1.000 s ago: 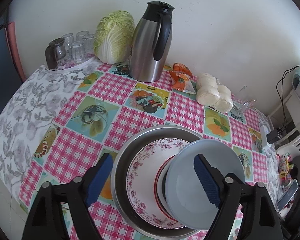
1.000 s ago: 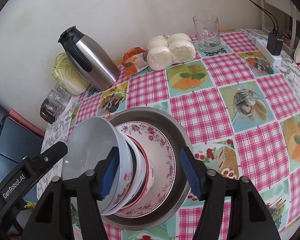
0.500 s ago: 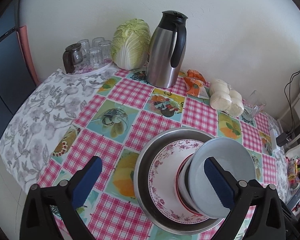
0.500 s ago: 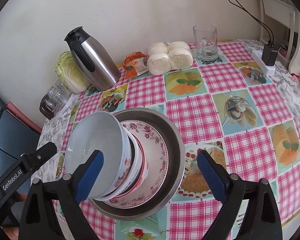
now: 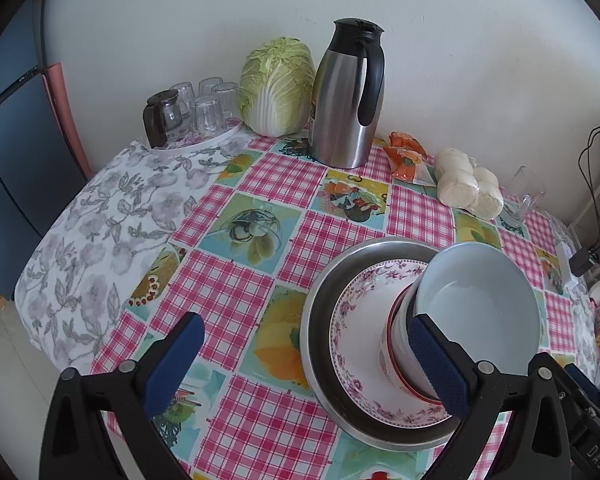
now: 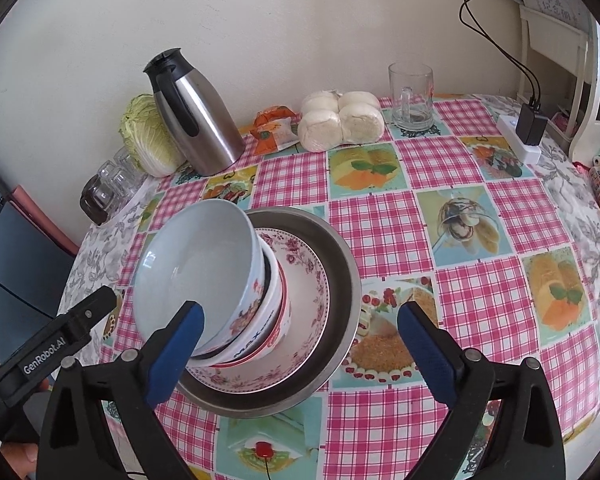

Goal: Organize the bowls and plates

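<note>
A stack stands on the checked tablecloth: a steel basin [image 5: 320,312] [image 6: 340,280], a pink floral plate [image 5: 360,340] [image 6: 304,292] in it, then nested bowls topped by a white bowl [image 5: 480,296] [image 6: 192,264]. My left gripper [image 5: 304,360] is open and empty, above the table to the left of the stack; its right finger overlaps the bowls in view. My right gripper [image 6: 300,344] is open and empty, held above the near side of the stack.
At the back by the wall: a steel thermos jug [image 5: 348,96] [image 6: 196,112], a cabbage [image 5: 276,84], a tray of glasses [image 5: 192,112], an orange packet [image 6: 272,128], wrapped buns [image 6: 340,120] and a glass mug [image 6: 412,96]. A power strip [image 6: 520,140] lies at the right edge.
Both grippers have drawn back and up from the stack and opened wider. The left gripper has also shifted left. The stack has not moved.
</note>
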The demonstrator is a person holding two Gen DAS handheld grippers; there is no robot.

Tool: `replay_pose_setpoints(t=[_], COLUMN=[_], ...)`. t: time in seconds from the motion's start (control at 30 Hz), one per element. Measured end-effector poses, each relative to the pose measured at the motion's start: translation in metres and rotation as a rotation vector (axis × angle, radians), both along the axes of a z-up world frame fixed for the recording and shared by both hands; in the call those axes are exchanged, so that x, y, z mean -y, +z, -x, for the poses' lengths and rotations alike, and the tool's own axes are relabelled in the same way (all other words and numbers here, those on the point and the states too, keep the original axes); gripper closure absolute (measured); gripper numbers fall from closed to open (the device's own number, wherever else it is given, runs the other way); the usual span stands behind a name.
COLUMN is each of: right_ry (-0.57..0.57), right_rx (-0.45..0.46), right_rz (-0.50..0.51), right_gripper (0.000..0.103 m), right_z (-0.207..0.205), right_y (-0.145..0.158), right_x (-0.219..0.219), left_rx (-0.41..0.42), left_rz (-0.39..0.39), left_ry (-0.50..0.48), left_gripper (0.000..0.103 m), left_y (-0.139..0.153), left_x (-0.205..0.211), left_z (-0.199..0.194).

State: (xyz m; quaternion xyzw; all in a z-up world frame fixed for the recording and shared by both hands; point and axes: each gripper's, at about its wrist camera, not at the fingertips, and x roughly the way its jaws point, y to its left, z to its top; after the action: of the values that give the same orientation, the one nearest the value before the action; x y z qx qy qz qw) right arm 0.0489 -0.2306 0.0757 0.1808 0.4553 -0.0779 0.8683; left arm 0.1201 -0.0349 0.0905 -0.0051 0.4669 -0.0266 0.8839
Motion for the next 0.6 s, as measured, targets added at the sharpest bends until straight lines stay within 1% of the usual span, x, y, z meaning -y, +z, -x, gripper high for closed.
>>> replay_pose_setpoints(t=[0.1,0.33,0.5,0.6], right_ry=[0.017,0.042,0.038,0.016], right_rx=[0.012,0.032,0.037,0.024], right_rz=[0.012,0.038,0.045,0.03], right_gripper=[0.005,0.005,0.005,0.005], right_z=[0.004,0.016,0.033,0.043], right_y=[0.002,0.006,-0.005,-0.014], right_x=[-0.005,-0.014,-0.01,-0.002], left_rx=[0.004,-0.004,-0.004,-0.008], left_rz=[0.003,-0.015,-0.024,-0.021], left_ry=[0.001,-0.003,0.001,-0.001], left_gripper=[0.0,0.0,0.0,0.0], left_y=[-0.001,-0.006,-0.008,-0.01], left_x=[-0.002,-0.006,-0.008,-0.009], left_z=[0.004,0.013,0.019,0.022])
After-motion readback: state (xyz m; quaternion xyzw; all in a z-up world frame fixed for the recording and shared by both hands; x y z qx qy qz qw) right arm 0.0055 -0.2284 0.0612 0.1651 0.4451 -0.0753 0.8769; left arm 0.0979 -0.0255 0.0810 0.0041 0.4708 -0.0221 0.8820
